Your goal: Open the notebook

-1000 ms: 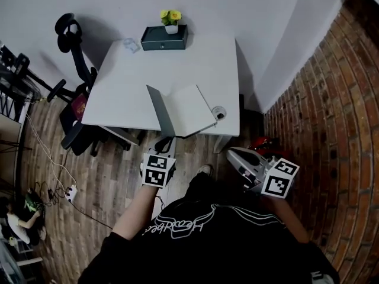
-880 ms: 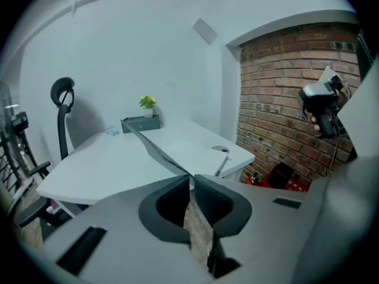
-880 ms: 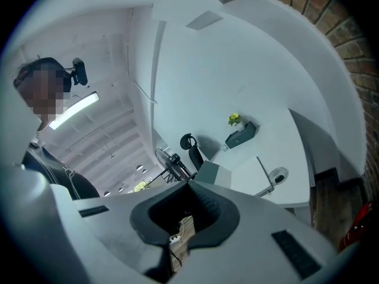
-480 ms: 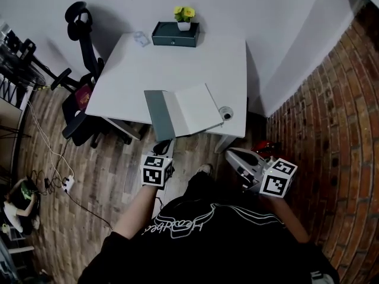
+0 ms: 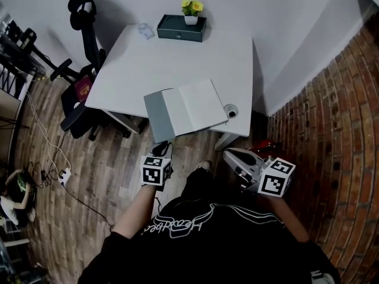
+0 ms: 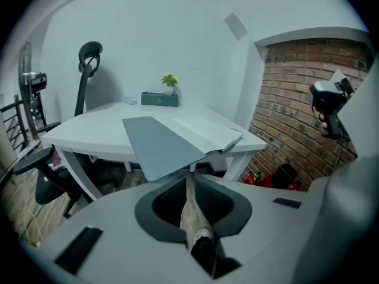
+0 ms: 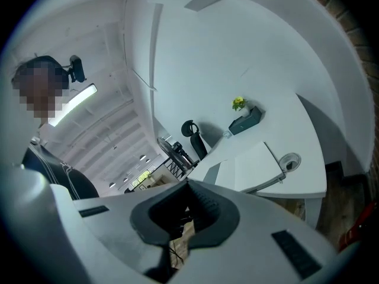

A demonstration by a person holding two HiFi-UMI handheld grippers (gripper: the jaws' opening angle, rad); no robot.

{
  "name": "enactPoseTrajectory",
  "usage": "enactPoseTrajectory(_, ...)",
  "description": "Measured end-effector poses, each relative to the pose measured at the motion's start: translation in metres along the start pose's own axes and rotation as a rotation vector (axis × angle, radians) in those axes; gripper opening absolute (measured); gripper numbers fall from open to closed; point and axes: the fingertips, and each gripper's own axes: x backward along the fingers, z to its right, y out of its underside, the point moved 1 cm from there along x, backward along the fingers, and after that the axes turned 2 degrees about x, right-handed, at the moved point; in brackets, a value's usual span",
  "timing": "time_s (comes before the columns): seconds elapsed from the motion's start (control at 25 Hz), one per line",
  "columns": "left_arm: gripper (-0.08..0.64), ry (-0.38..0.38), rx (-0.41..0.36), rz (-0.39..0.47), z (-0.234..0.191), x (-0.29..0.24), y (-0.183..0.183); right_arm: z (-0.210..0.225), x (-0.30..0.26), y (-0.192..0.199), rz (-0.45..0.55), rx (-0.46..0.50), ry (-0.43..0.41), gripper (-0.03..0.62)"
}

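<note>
The notebook (image 5: pixel 186 107) lies open on the white table (image 5: pixel 177 58) near its front edge. Its grey cover (image 5: pixel 155 116) is folded out to the left and juts past the edge, and a white page (image 5: pixel 198 104) faces up. My left gripper (image 5: pixel 161 149) hangs below the table edge, shut and empty, a short way from the cover. The left gripper view shows the cover (image 6: pixel 160 145) just beyond the closed jaws of the left gripper (image 6: pixel 189 177). My right gripper (image 5: pixel 228 153) is off to the right near the table leg, jaws together with nothing in them. The right gripper view shows the notebook (image 7: pixel 251 167) farther off.
A dark green box (image 5: pixel 181 27) with a small yellow-flowered plant (image 5: pixel 190 7) stands at the table's far edge. A round grommet (image 5: pixel 230 110) sits beside the notebook. An office chair (image 5: pixel 83 34) is left of the table, a brick wall (image 5: pixel 331 129) is on the right, and cables (image 5: pixel 62 175) lie on the floor.
The grey cover stood nearly upright a second ago and now lies flat, folded out. My left gripper has drawn back and down from it. The right gripper shifted slightly.
</note>
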Motion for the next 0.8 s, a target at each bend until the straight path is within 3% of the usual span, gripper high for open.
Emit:
enactPoseTrajectory(0.2,0.067,-0.003,0.026,-0.016,-0.008,0.000,0.017,-0.005,-0.012,0.011,-0.043,0.007,-0.012,0.002)
enactPoseTrajectory(0.48,0.153,0.063,0.160,-0.004,0.000,0.007,0.032,-0.021,-0.014,0.020,-0.064,0.049,-0.019,0.002)
enactPoseTrajectory(0.8,0.158,0.160,0.109,0.083,0.043,0.056,0.002,-0.046,0.006,0.024,-0.038,0.104,-0.017,0.001)
